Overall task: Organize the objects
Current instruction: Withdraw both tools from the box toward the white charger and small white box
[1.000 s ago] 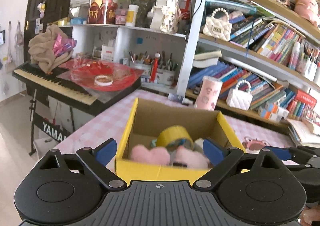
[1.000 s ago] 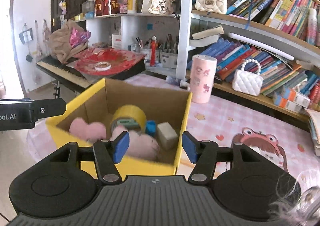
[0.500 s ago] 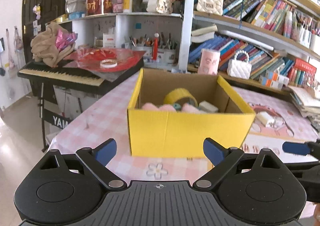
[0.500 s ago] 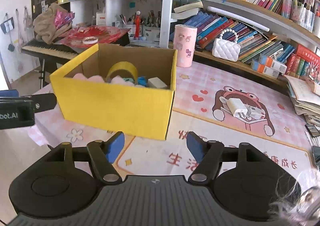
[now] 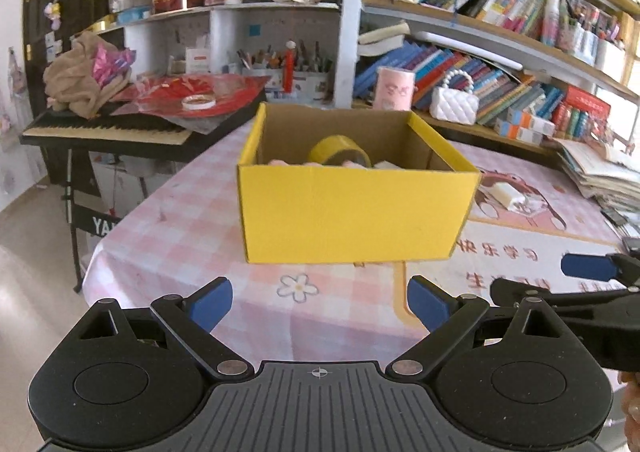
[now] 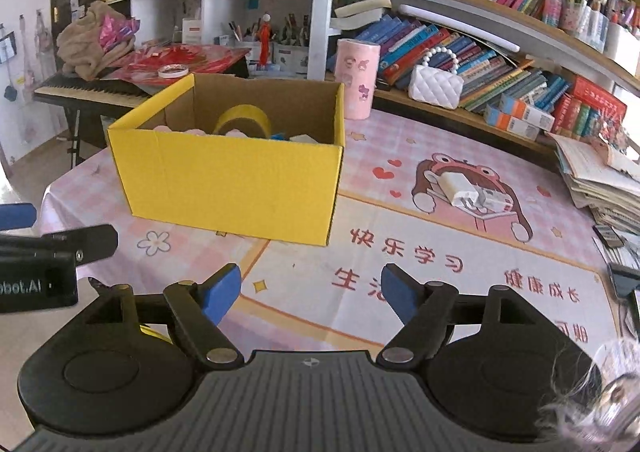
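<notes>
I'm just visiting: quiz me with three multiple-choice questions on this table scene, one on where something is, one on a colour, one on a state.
1. Where is the tape roll?
A. in the box
B. on the floor
C. between the fingers

2. What colour is the box outside?
A. green
B. yellow
C. white

3. How do the right gripper's fingers stand?
A. clamped on the box
B. holding the charger
C. apart, nothing between them

Answers:
1 A, the roll shows above the box's near wall.
2 B, its walls are yellow.
3 C, only tablecloth shows between the blue pads; the white charger lies untouched.

Bright daylight, sharp focus, fisheye-curved edges.
</notes>
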